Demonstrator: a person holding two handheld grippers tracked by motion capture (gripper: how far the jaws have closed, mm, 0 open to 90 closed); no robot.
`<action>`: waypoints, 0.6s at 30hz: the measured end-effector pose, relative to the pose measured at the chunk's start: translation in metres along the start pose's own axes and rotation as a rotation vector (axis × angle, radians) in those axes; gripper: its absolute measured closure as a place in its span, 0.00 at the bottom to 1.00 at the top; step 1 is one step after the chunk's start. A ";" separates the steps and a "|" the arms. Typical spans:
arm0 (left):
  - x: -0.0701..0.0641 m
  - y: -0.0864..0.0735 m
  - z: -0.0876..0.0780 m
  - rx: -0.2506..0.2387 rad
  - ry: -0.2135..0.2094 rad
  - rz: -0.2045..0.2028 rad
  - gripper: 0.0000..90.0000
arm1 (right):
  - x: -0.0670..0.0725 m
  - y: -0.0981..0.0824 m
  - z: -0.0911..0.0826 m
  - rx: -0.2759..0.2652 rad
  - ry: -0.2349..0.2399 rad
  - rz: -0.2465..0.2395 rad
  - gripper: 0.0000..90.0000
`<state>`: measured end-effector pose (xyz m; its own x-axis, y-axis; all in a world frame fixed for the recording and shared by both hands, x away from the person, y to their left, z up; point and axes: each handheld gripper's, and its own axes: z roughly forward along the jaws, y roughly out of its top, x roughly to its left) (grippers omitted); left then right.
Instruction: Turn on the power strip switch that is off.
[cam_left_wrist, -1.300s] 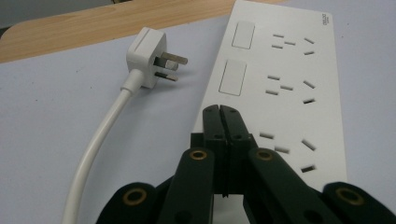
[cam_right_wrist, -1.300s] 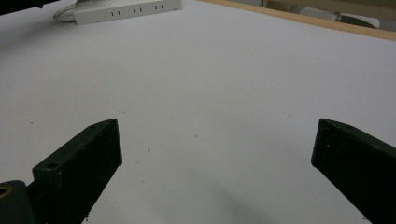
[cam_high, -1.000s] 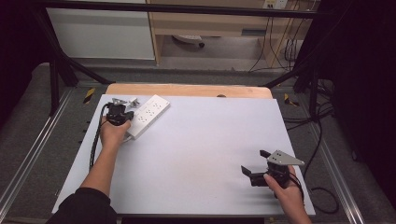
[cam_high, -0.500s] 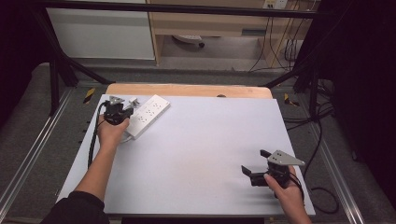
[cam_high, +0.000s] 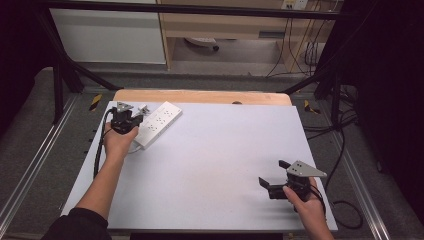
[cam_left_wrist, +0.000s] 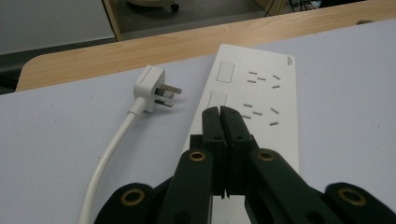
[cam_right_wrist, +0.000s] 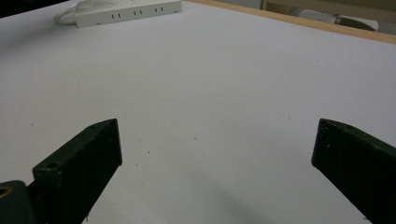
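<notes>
The white power strip (cam_high: 156, 123) lies flat on the counter (cam_high: 210, 165), at the far left corner, near the wooden edge. Its white plug (cam_left_wrist: 150, 88) lies on the counter just beside it, prongs pointing at the strip, and the white cord (cam_left_wrist: 108, 156) curves away from the plug.

The left hand-held gripper (cam_left_wrist: 220, 112) is right over the near end of the power strip. Its two black jaws are pressed together, tip to tip, with nothing between them. It looks like the tips may touch the strip, but this is hard to tell.

The right hand-held gripper (cam_high: 272, 176) is near the front right corner of the counter, well apart from the power strip. Its jaws stand wide open and hold nothing.
</notes>
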<state>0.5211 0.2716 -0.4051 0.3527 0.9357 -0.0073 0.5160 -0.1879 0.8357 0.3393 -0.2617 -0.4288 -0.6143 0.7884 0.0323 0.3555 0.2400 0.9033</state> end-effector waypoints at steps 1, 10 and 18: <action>0.000 0.000 0.000 0.000 0.000 0.003 0.98 | 0.000 0.000 0.000 0.000 0.001 0.001 0.02; -0.006 0.003 -0.005 -0.009 -0.008 0.001 0.80 | 0.000 0.000 0.000 0.001 0.000 0.003 0.02; -0.014 0.004 -0.014 -0.029 -0.036 -0.015 0.53 | 0.000 0.000 0.000 0.000 0.001 -0.002 0.02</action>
<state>0.5071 0.2615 -0.3938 0.3734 0.9269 -0.0393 0.4987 -0.1648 0.8509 0.3394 -0.2617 -0.4285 -0.6154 0.7876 0.0312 0.3544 0.2411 0.9035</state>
